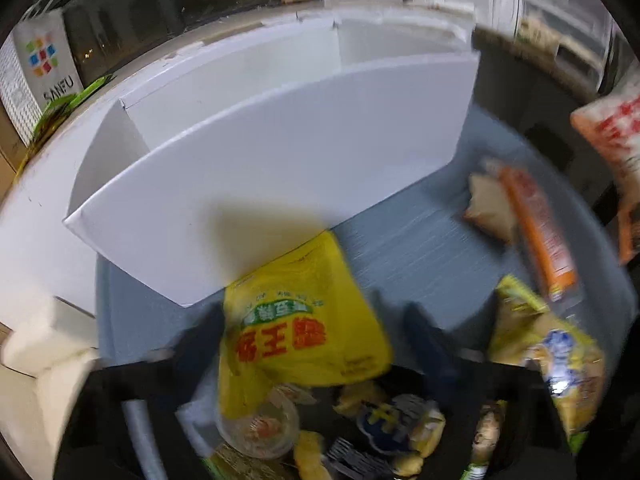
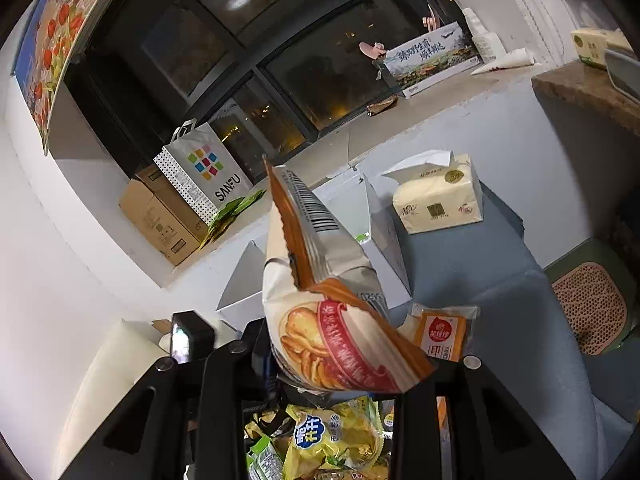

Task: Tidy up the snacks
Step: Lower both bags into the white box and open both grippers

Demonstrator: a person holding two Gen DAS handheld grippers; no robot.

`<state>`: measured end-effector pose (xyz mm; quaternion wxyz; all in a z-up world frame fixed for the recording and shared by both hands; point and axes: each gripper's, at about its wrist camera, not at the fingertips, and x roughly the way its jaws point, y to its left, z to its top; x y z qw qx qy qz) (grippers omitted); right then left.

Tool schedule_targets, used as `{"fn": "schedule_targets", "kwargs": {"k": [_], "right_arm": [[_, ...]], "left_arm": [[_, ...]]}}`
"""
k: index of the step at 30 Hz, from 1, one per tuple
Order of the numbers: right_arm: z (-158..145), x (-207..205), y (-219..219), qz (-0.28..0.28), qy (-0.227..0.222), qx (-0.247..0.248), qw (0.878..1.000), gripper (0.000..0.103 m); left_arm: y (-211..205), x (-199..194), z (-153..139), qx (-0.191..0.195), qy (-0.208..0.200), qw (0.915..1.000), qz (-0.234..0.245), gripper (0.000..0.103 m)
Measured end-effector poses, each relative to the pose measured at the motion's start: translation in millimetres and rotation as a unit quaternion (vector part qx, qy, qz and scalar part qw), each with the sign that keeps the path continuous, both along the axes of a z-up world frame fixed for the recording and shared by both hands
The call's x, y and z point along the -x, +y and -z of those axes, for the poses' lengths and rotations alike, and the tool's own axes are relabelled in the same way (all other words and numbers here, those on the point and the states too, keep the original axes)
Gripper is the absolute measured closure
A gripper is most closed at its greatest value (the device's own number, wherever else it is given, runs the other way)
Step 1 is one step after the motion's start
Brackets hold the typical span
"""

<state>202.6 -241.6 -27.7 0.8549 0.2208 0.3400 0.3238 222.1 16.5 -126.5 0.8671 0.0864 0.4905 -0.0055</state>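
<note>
left tool (image 1: pixel 316 332): holds yellow packet (image 1: pixel 304 328) | right tool (image 2: pixel 344 360): holds chip bag (image 2: pixel 320 300) | white box (image 1: pixel 260 184) ahead

We are seeing a yellow bag (image 1: pixel 298 332) with red characters, upside down to the left camera, lying just in front of the white box (image 1: pixel 256 184) and touching its front wall. The box is standing open on the grey-blue surface, its compartments showing white inside. An orange stick pack (image 1: pixel 536 224) is lying across a pale sachet (image 1: pixel 488 204) to the right of the box. A yellow chip bag (image 1: pixel 548 356) is lying nearer. In the right view, a cream chip bag (image 2: pixel 320 292) with a barcode and pictured crisps is standing tilted, raised above a yellow packet (image 2: pixel 332 436) and beside an orange sachet (image 2: pixel 440 336).
</note>
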Motion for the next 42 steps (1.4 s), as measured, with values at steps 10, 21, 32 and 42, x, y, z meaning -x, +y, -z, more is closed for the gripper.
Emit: {"fn": "schedule_targets", "kwargs": {"k": [10, 21, 32, 42], "right_arm": [[5, 3, 5, -0.009, 0.005, 0.002, 1.000, 0.069], [-16, 1, 22, -0.036, -0.016, 0.023, 0.999, 0.069], [-73, -75, 66, -0.078, -0.032, 0.058, 0.995, 0.069], [-61, -170, 143, -0.102, 0.004, 0.153, 0.983, 0.068]], "left_arm": [[4, 28, -27, -0.033, -0.054, 0.9980, -0.006, 0.077], [32, 106, -133, 0.154, -0.232, 0.9602, -0.020, 0.077], [73, 40, -186, 0.237, -0.270, 0.9325, -0.032, 0.077], [100, -56, -137, 0.230, -0.208, 0.9467, -0.087, 0.077]]}}
